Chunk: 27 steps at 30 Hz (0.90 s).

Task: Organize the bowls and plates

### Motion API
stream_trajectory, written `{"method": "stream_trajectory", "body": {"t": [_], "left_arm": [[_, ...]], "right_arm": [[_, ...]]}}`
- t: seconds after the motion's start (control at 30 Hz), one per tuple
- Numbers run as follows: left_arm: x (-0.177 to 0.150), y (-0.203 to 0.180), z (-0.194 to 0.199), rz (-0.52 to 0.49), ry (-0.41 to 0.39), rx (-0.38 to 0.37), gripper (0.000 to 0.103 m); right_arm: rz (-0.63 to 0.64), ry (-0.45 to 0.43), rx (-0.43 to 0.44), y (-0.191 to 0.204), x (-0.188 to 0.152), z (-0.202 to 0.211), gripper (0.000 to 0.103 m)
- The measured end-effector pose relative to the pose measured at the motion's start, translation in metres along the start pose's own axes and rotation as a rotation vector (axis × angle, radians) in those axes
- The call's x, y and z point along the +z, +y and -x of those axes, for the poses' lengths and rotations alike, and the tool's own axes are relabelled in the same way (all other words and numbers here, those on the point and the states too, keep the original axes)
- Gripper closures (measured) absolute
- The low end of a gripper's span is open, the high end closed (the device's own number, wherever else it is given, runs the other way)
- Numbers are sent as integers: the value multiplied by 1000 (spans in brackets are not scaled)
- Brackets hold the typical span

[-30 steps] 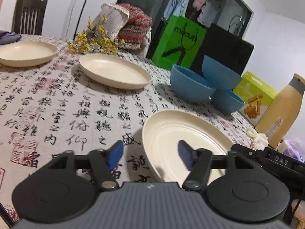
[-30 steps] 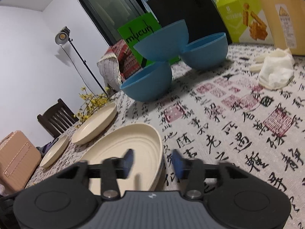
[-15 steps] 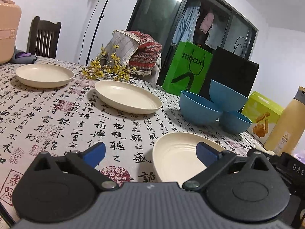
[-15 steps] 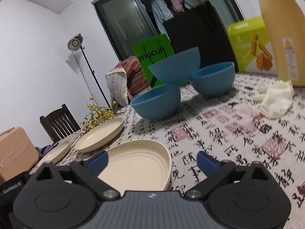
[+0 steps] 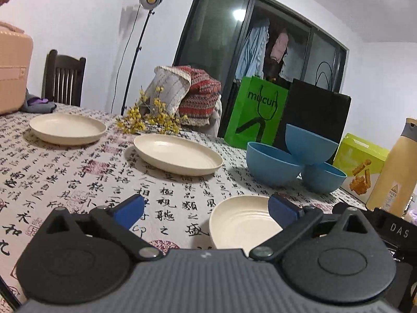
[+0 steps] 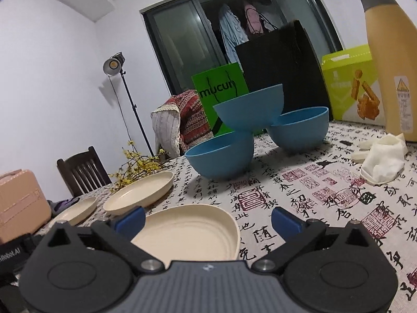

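Three cream plates lie apart on the calligraphy tablecloth: a near plate (image 5: 239,221) (image 6: 192,234), a middle plate (image 5: 177,154) (image 6: 140,193) and a far plate (image 5: 67,127) (image 6: 75,210). Three blue bowls stand behind them, one bowl (image 5: 310,147) (image 6: 250,109) resting on the rims of two others (image 5: 272,163) (image 6: 221,159), (image 5: 323,177) (image 6: 299,127). My left gripper (image 5: 206,208) is open and empty, left of the near plate. My right gripper (image 6: 207,219) is open and empty, just behind the near plate.
A tan bottle (image 5: 391,167) (image 6: 391,60), a green snack box (image 6: 349,83), a white cloth (image 6: 380,159), green (image 5: 255,112) and black bags (image 5: 315,114), yellow flowers (image 5: 148,120), a pink case (image 5: 13,73) and a chair (image 5: 62,78) ring the table.
Both grippers have opened wide from a narrow gap and pulled back and up from the near plate, which stays on the table.
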<state>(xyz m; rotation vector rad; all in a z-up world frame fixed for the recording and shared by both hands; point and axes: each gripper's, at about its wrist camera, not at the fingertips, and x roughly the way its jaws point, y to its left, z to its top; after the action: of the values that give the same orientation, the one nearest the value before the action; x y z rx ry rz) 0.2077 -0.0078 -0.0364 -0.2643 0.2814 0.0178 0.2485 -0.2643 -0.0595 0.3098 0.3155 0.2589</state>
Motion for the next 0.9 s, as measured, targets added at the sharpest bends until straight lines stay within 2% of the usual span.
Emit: {"method": "stream_trajectory", "body": {"t": [0.17,0.63,0.9], "left_arm": [[1,0,0,-4,-6,-7,0],[0,2,3,4,-20,19,0],[2,7,12,18,-39,27,0]], "right_arm": [[79,-24,-12,12,-5,4,0],[49,-1,-13,8,-3,0,0],[67,-20,-45,12,-5,3,0]]}}
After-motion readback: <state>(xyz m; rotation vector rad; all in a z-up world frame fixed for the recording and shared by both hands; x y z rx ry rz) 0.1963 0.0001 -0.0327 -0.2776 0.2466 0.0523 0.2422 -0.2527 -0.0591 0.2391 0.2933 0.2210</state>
